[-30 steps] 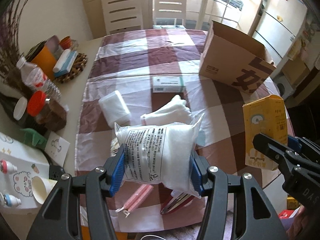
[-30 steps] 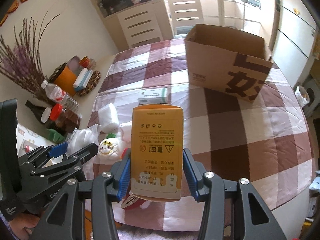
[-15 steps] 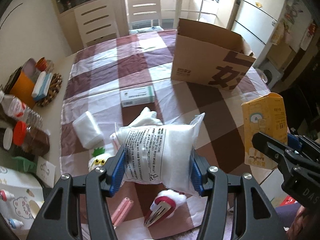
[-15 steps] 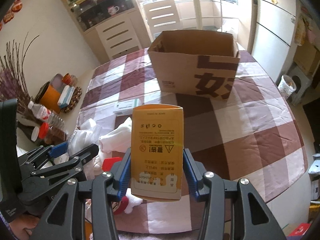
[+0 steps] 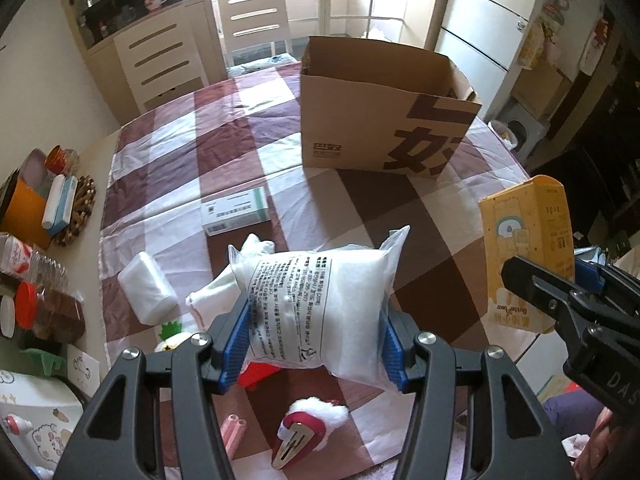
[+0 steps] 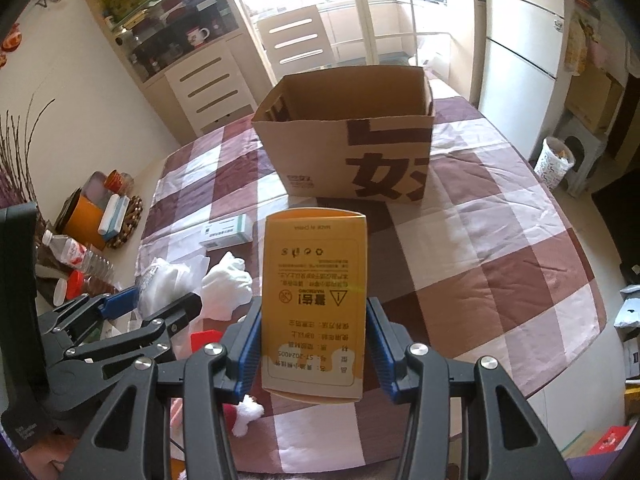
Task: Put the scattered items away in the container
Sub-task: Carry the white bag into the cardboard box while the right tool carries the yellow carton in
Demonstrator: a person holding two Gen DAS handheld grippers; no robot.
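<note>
My left gripper (image 5: 314, 342) is shut on a clear bag of white filling (image 5: 320, 304), lifted above the checked tablecloth (image 5: 400, 216). My right gripper (image 6: 312, 348) is shut on an upright yellow carton (image 6: 314, 300), also seen at the right of the left wrist view as the yellow carton (image 5: 524, 240). The open cardboard box (image 5: 380, 120), the container, stands ahead at the table's far side; in the right wrist view the box (image 6: 348, 148) is straight in front. Loose on the cloth lie a white-and-green packet (image 5: 234, 210), a white cloth (image 5: 224, 288), a white tissue pack (image 5: 146, 288) and a red-and-white furry clip (image 5: 304, 428).
Bottles and jars (image 5: 36, 288), an orange tub (image 5: 22, 208) and a woven mat (image 5: 82, 208) crowd the table's left edge. Pink tubes (image 5: 232, 432) lie near the front edge. A chair (image 5: 256, 16) and drawers (image 5: 160, 64) stand behind the table, a fridge (image 5: 484, 20) to the right.
Both grippers have moved toward the box with their loads still held, rolling slightly; the box now looms larger and more central, and the scattered items have slid down and left in view.
</note>
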